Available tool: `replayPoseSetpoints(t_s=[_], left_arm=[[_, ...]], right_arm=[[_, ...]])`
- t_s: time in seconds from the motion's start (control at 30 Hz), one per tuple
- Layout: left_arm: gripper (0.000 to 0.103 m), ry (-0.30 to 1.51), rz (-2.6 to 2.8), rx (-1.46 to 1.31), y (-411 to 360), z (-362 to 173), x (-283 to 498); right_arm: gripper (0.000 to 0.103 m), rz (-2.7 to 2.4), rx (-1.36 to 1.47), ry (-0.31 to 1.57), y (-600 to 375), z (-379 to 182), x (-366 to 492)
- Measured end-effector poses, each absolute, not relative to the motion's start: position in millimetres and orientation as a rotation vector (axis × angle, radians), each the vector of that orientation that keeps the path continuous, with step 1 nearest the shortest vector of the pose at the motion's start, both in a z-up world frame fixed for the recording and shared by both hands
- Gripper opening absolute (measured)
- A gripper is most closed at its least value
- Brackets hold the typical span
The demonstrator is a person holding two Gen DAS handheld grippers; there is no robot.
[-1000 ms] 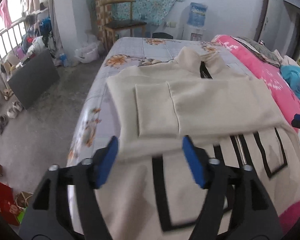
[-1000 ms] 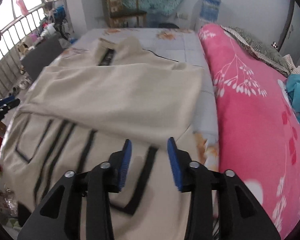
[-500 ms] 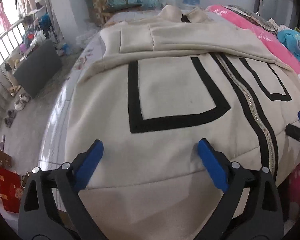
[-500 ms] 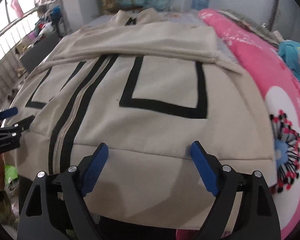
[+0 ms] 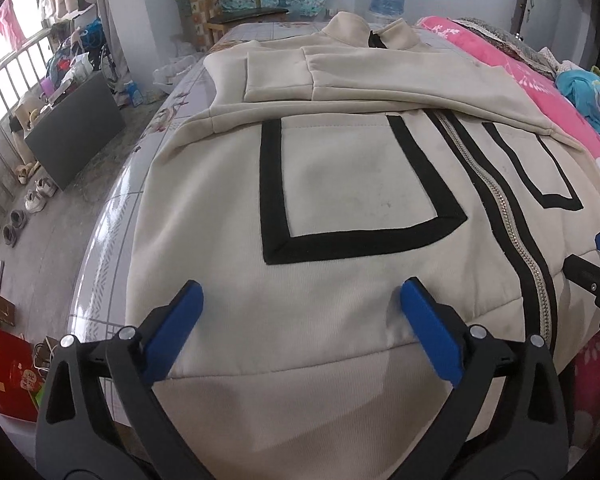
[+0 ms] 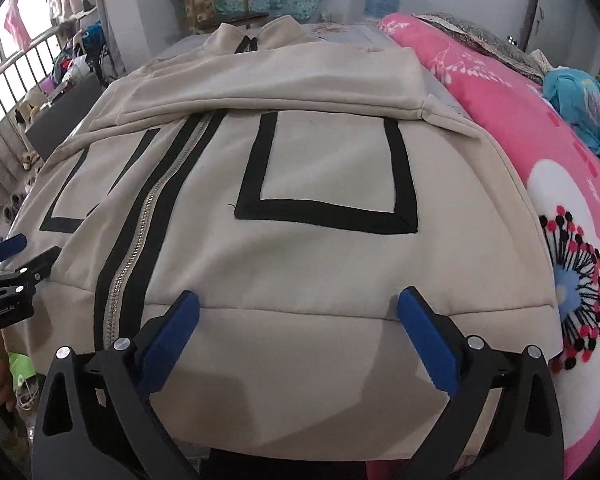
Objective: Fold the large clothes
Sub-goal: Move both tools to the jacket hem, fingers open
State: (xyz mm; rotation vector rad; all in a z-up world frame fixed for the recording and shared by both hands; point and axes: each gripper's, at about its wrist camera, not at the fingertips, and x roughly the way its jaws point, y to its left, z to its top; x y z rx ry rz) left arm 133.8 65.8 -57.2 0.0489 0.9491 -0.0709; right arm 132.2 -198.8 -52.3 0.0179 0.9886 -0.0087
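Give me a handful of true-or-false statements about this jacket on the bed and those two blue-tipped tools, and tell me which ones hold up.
1. The cream jacket lies spread on the bed with its zip closed. True.
2. The left gripper has a fold of the hem pinched tight between its fingers. False: its jaws are opening and stand wide apart over the cloth, pinching nothing.
3. The sleeves are folded across the chest, above the black-outlined pockets. True.
4. The right gripper is lifting the collar. False: it is spread wide at the hem, its jaws opening; the collar lies at the far end.
5. A pink flowered quilt lies beside the jacket. True.
6. The jacket is navy with white stripes. False: it is cream with black trim.
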Motion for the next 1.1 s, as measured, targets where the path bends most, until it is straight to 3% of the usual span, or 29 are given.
replayPoseSetpoints(t_s=[0.6,0.9,1.1], left_arm=[[0.096,0.938,-0.057,0.038,66.6,-57.5,131.6],[0.094,0.823,-0.091,-0.014,93.5,-40.1,74.9],[0.065,0.861,-0.113,-0.076,115.8,-45.9,37.3]], right_arm=[[0.097,-0.016,0.035,0.945,-198.6,-54.6,122.7],[0.097,0.008,0.02,0.947,-199.5,-54.8,123.2],[0.097,0.029,0.016,0.95,-201.1,-55.2,125.6]])
